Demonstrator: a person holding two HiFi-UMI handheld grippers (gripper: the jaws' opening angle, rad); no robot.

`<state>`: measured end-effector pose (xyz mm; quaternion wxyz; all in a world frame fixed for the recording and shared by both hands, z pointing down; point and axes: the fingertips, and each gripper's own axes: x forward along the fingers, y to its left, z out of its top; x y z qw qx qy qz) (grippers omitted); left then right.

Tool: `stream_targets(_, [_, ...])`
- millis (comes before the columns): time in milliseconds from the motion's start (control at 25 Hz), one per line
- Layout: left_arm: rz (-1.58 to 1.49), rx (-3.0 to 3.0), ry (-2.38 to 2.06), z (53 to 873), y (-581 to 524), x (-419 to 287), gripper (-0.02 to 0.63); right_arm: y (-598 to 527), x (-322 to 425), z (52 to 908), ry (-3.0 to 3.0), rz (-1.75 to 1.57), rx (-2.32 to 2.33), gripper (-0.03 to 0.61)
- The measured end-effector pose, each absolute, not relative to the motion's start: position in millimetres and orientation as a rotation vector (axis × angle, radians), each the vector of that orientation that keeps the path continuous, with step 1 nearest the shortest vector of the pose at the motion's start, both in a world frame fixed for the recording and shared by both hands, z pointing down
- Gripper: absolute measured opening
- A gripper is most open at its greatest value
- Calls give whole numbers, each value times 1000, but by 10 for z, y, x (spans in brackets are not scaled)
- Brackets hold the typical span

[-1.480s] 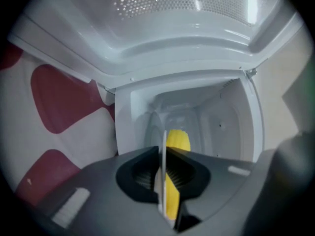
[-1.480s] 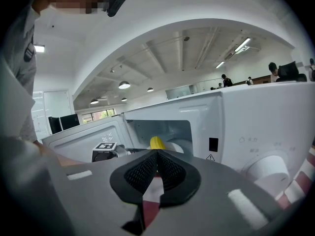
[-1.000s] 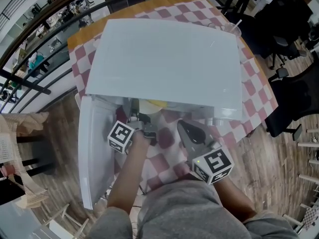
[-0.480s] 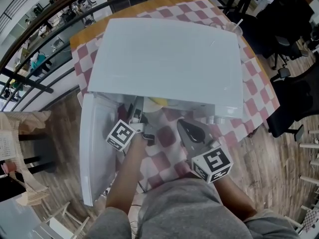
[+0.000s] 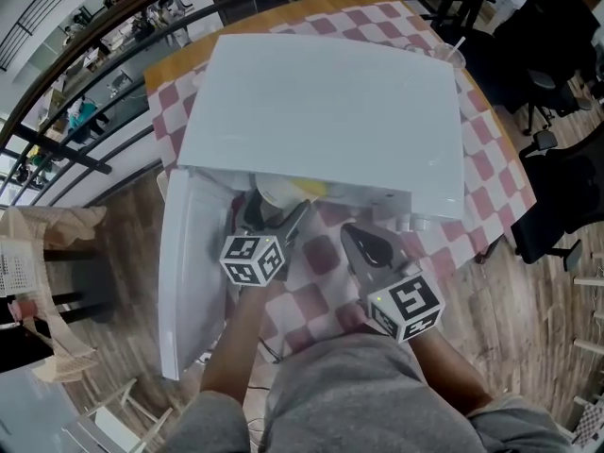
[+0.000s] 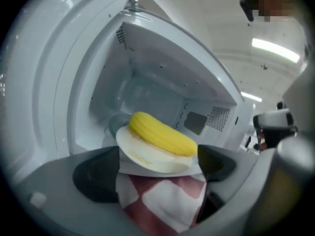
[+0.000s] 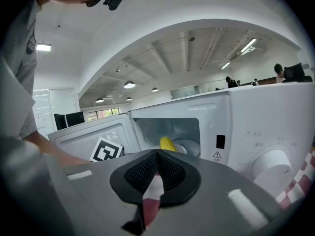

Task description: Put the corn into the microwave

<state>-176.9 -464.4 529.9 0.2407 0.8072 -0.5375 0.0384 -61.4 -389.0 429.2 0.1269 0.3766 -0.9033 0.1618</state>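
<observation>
The left gripper (image 6: 157,173) has just swung its jaws wide open, pads clear of the white plate (image 6: 147,160) carrying the corn cob (image 6: 161,132) just inside the microwave (image 6: 147,77), so placement looks done; the right gripper (image 7: 157,173) hangs clenched and empty outside it.

A red-and-white checked cloth (image 5: 491,168) covers a wooden table (image 5: 311,6). A clear cup (image 5: 444,57) with a straw stands at 1 o'clock. Black chairs (image 5: 566,182) wait at 3 o'clock on the brown wood floor (image 5: 127,225). A dark railing (image 5: 66,149) runs by at 10 o'clock. A tan woven thing (image 5: 38,243) sits at 9 o'clock. A round white plate (image 6: 157,161) shows just past the cloth. Lamps (image 7: 129,84) glow on the ceiling.
</observation>
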Motion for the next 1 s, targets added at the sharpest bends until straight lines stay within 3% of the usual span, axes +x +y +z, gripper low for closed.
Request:
stream_targets(280, [402,2366,-1549,5367,-4552,-1767,486,-3862,-622,4265,-2646,470,1091,-3])
stream_targets(880, [441,2258,-1647,5389,-4793,-1722,393,-3825,-424,4261,-2615,478,1166,-3])
stream_targets(1000, [485,2225,-1673,5377,-4858,-1730,349,-3809,-366,4243,-2611,475,1187,-3])
